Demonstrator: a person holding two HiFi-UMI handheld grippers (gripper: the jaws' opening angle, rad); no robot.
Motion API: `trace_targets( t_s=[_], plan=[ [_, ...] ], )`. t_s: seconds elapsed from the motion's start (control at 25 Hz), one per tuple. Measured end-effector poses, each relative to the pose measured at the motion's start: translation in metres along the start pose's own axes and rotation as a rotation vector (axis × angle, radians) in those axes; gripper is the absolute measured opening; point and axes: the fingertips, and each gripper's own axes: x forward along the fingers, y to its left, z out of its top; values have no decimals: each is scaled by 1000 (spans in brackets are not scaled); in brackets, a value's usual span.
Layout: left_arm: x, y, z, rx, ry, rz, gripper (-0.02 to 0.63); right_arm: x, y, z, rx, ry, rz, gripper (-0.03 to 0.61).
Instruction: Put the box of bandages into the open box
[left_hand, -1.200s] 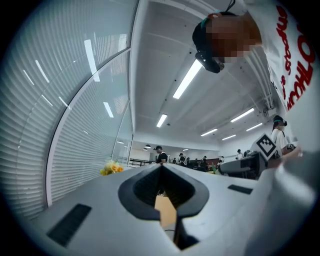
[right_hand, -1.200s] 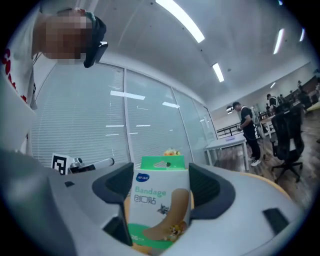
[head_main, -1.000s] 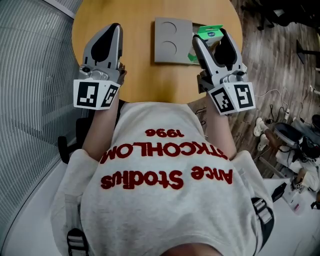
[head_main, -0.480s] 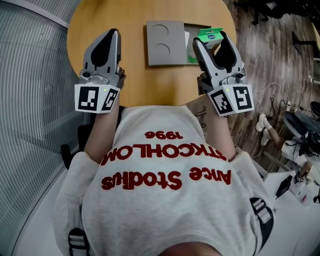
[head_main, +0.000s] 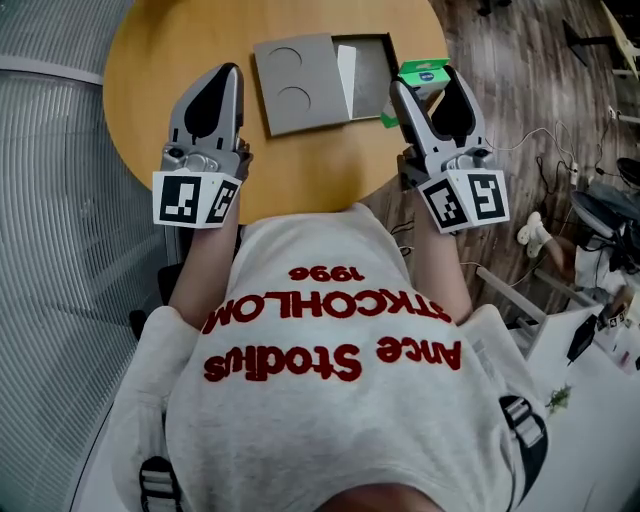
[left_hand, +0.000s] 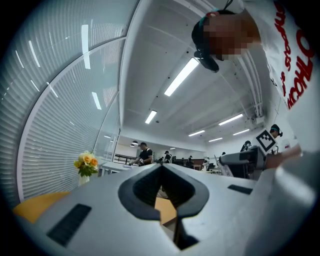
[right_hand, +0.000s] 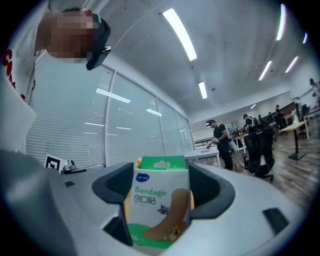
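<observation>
On the round wooden table (head_main: 180, 50) lies a grey open box (head_main: 365, 62), its lid (head_main: 298, 85) with two round dents folded out to the left. My right gripper (head_main: 422, 82) is shut on the green-and-white box of bandages (head_main: 424, 70), which it holds just off the open box's right edge. In the right gripper view the box of bandages (right_hand: 159, 200) stands upright between the jaws of the right gripper (right_hand: 160, 192). My left gripper (head_main: 220, 75) hovers over the table left of the lid, shut and empty. In the left gripper view, the left gripper (left_hand: 161, 170) has its jaw tips meeting.
The table's near edge runs just ahead of the person's torso. Wood floor (head_main: 500, 60) with cables and chair legs lies to the right, and a ribbed grey wall (head_main: 50, 200) curves round on the left. A vase of flowers (left_hand: 86, 164) stands across the office.
The head view has swung, so the table and box now sit further left and lower, and the open compartment shows in full. Both grippers hold nearly the same places in the frame.
</observation>
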Motion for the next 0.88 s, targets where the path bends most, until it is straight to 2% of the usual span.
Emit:
trace_targets(
  t_s=[0.6, 0.88],
  plan=[
    [29, -17, -39, -6, 124, -15, 6, 16, -37, -45, 51, 138, 10, 345],
    [37, -8, -71, -2, 175, -6, 6, 34, -55, -110, 46, 272, -19, 345]
  ],
)
